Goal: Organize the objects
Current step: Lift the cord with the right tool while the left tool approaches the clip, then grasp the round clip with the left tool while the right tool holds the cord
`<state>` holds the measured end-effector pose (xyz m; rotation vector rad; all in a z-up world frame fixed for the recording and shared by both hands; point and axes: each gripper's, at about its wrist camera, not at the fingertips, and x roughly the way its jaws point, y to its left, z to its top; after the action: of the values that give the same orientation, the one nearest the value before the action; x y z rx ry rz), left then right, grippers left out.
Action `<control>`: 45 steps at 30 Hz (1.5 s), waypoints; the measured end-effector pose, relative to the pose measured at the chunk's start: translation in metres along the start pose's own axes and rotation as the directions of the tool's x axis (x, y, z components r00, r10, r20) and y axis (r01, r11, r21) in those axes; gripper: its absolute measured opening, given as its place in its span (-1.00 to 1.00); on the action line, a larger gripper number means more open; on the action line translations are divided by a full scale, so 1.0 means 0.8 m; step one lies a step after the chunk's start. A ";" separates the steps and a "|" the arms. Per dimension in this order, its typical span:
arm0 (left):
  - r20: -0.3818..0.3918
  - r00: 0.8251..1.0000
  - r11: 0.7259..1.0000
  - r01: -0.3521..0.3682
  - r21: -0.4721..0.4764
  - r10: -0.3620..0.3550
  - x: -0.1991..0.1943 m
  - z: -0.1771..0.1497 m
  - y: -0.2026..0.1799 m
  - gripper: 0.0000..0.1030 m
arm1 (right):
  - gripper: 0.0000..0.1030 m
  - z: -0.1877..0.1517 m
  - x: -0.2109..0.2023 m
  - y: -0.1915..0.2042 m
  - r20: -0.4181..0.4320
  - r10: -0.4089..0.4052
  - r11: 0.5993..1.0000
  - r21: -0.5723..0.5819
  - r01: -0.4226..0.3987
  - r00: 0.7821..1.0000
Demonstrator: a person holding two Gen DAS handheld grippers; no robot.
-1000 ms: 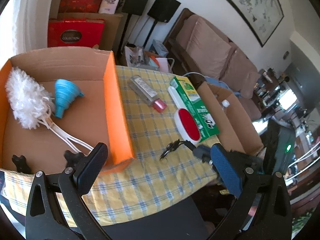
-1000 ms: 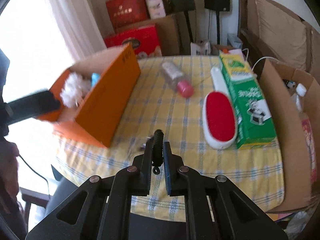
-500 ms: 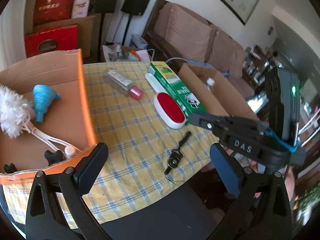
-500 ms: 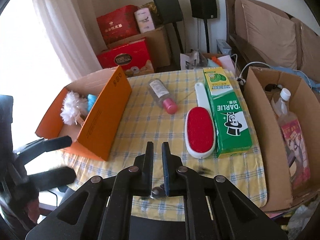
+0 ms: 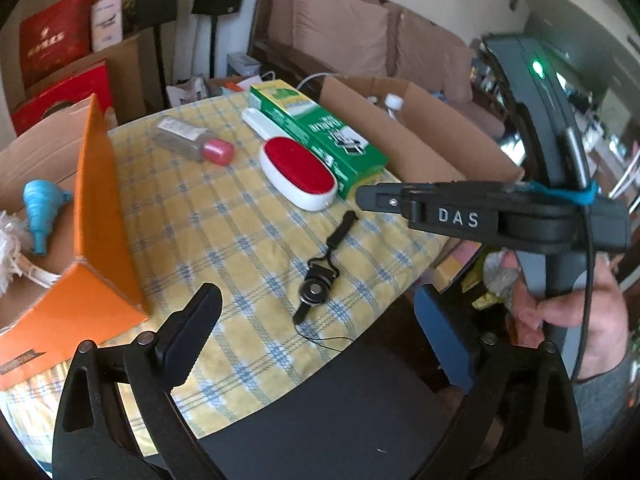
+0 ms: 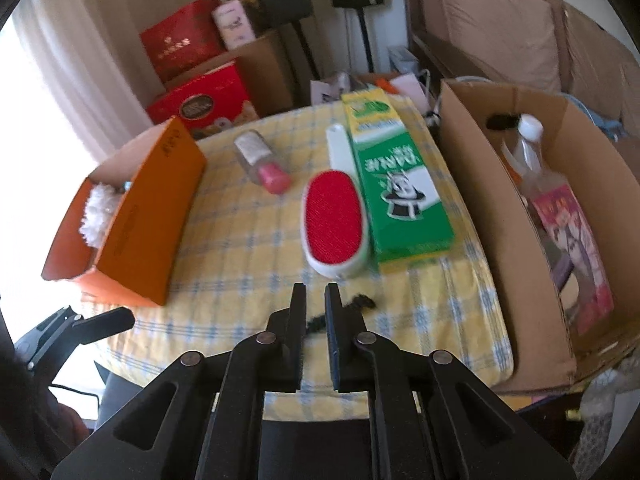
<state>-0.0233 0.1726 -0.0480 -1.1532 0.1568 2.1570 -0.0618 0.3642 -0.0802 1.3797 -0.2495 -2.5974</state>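
Observation:
A black lanyard strap with a round clip (image 5: 320, 272) lies on the yellow checked tablecloth (image 5: 224, 216) near the front edge; part of it shows past my right fingers (image 6: 360, 302). My left gripper (image 5: 316, 340) is wide open and empty, low in front of the table. My right gripper (image 6: 316, 300) hovers over the table's front edge, its jaws a narrow gap apart and holding nothing; it also shows in the left wrist view (image 5: 360, 196). A red-and-white lint brush (image 6: 335, 222), a green box (image 6: 396, 184) and a pink-capped bottle (image 6: 264, 162) lie on the table.
An orange cardboard box (image 6: 136, 224) at the left holds a white duster (image 5: 8, 240) and a blue funnel (image 5: 38, 212). A brown cardboard box (image 6: 520, 240) at the right holds a clear bottle (image 6: 532, 152). Red gift boxes, speakers and a sofa stand behind.
My right gripper let go of the lanyard, which now lies on the tablecloth, and pulled back and up. My left gripper swung right, away from the orange box.

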 end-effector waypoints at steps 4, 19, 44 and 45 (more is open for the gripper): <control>-0.044 0.999 0.999 -0.016 0.039 0.018 0.023 -0.010 -0.010 0.57 | -0.38 -0.007 0.008 -0.010 -0.018 -0.004 1.000 0.020 0.005 1.000; -0.093 0.996 0.999 0.011 -0.031 -0.014 0.059 -0.018 0.011 0.06 | -0.35 -0.021 0.037 -0.020 -0.064 0.005 0.999 0.054 -0.001 0.998; -0.053 0.997 0.998 0.054 -0.023 -0.056 0.068 -0.007 0.008 -0.61 | -0.32 -0.020 0.048 -0.034 -0.095 0.098 0.983 0.166 -0.081 0.991; -0.044 0.997 0.998 0.056 -0.029 -0.057 0.064 -0.006 0.009 -0.61 | -0.32 -0.022 0.047 -0.033 -0.098 0.113 0.981 0.170 -0.095 0.989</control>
<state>-0.0438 0.1911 -0.0922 -1.2078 0.1135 2.0914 -0.0702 0.3793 -0.1261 1.5112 -0.5170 -2.4551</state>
